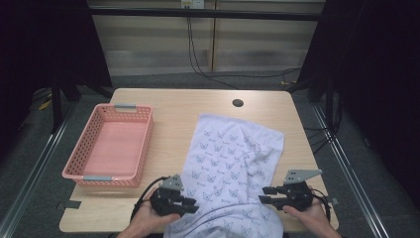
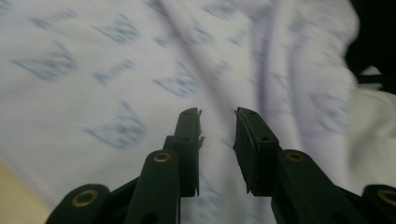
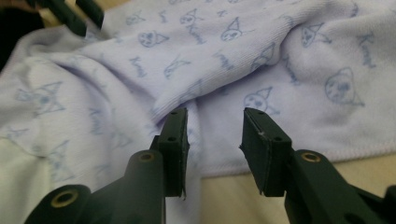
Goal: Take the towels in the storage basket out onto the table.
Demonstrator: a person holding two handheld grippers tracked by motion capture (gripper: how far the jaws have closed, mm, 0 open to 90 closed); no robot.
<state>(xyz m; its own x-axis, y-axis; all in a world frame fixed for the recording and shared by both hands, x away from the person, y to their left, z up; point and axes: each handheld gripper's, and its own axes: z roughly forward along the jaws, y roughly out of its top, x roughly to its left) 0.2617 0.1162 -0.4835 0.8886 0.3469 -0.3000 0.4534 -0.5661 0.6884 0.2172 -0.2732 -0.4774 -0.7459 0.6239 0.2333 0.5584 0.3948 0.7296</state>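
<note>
Two tongs, left [image 1: 190,204] and right [image 1: 265,194], part-open, empty | towel [image 1: 233,153] between them | pinch near corners evenly, lift together

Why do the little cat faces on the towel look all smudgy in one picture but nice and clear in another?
In the left gripper view the towel is blurred, so its blue prints smear; in the right gripper view the cloth is sharper and the cat faces read clearly; in the high view the table is evenly lit while the room around it is dark.
</note>
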